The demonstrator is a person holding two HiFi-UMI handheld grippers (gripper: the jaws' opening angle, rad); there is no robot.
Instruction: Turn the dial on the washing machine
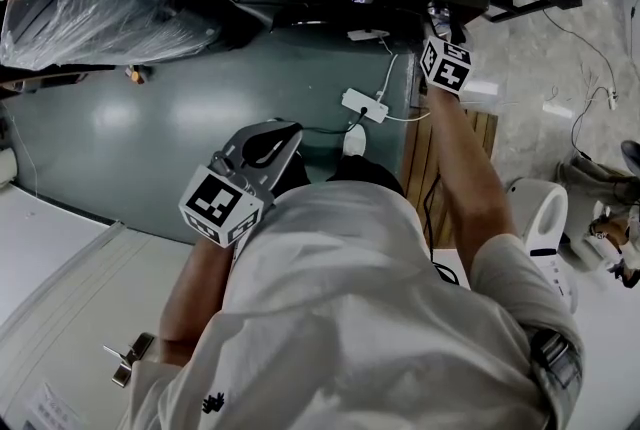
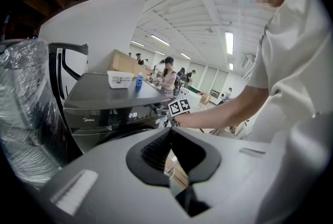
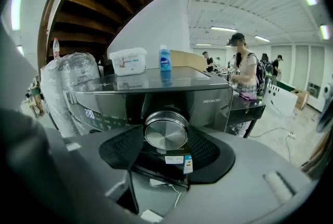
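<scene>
Step in hand: judged as grip made, turn not yet begun; the right claw [image 3: 166,137] is clamped on the round brushed-metal dial [image 3: 166,132], with its dark ribbed pads [image 3: 125,147] touching the rim on the left and the right
Dial's place: on the front control panel of the dark grey washing machine [image 3: 213,111], towards the panel's right end and standing proud of it; a lit display strip [image 3: 89,112] lies to its left
Next move: probably a wrist roll about the dial's own axis, with even squeeze so the pads do not slip on smooth metal, and no pull outward
Left claw [image 2: 170,131]: jaws together on nothing, near the person's body and well apart from the machine
Edges: the machine's right corner is near the dial, and a small sticker label [image 3: 179,161] sits just below it
Open room: free air to the right of the machine leaves the forearm room to swing; the clear-plastic-wrapped bulky load [image 3: 70,82] on the left is well apart
On the lid: a white plastic tub [image 3: 127,61] and a small blue bottle [image 3: 165,58] stand far back, away from the dial
</scene>
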